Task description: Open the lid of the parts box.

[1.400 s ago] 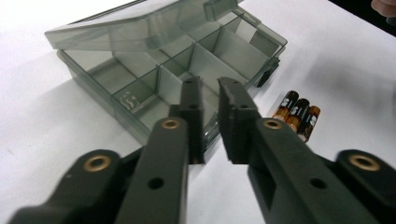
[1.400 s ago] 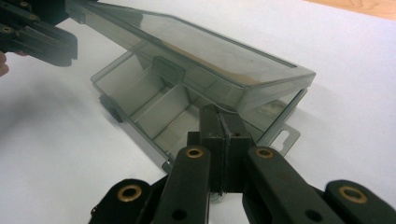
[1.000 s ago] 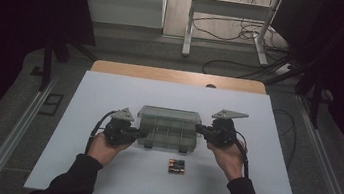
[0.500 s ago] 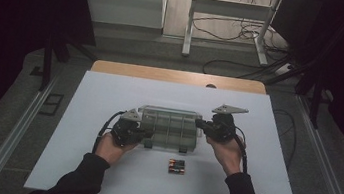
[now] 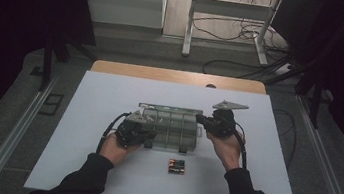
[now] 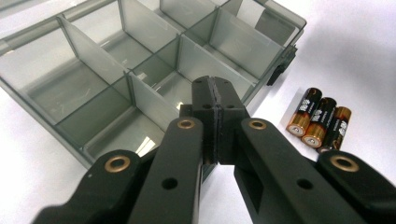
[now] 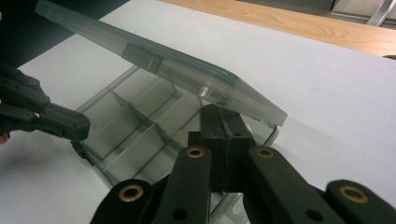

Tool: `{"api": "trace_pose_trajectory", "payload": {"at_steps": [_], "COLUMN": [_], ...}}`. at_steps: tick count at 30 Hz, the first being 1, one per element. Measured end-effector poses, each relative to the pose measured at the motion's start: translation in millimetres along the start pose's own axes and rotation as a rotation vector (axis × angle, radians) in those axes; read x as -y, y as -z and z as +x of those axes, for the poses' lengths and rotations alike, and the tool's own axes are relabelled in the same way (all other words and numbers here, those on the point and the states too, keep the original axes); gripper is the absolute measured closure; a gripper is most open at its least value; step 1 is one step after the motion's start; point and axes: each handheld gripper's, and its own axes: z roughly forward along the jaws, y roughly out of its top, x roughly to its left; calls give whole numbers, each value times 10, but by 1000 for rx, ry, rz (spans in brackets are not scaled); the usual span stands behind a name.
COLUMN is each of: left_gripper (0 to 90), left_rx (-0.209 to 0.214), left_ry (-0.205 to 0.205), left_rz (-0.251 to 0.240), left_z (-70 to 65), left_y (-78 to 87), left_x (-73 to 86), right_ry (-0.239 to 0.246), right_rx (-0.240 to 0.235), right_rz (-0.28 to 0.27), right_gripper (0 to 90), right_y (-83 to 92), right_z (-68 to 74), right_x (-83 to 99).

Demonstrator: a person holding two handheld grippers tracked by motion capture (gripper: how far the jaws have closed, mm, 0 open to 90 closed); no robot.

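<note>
Box: a smoky clear organizer box [image 5: 171, 127] with dividers is lying mid-bench [image 5: 110, 94], its lid [image 7: 154, 63] standing half raised.
Your left claw [image 6: 215, 100]: fully closed, gripping nothing, at the box's near left corner.
Your right claw [image 7: 223, 123]: closed, empty, at its right end.
Batteries [image 6: 320, 122]: lying just beside the box.

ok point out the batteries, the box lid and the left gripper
batteries [image 6: 318, 122], left gripper view, label of the middle cell
box lid [image 7: 187, 77], right gripper view, the raised lid's near edge
left gripper [image 6: 215, 95], left gripper view, tips of its shut jaws
</note>
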Motion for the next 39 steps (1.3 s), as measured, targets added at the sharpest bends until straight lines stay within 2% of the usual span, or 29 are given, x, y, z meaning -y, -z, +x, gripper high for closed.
{"api": "trace_pose_trajectory", "payload": {"at_steps": [9, 23, 39], "left_gripper": [893, 894, 895], "left_rx": [-16, -15, -14], "left_ry": [-28, -30, -42], "left_rz": [16, 15, 13], "left_z": [-25, -36, -35], "left_y": [-38, -43, -45], "left_x": [10, 18, 19], "right_ry": [1, -29, -27], "right_rx": [10, 19, 54], "right_rz": [-2, -14, -4], "right_gripper": [890, 890, 890], "right_y": [-79, -203, -349], "right_z": [-49, -153, -275], "right_x": [-29, -96, -200]}}
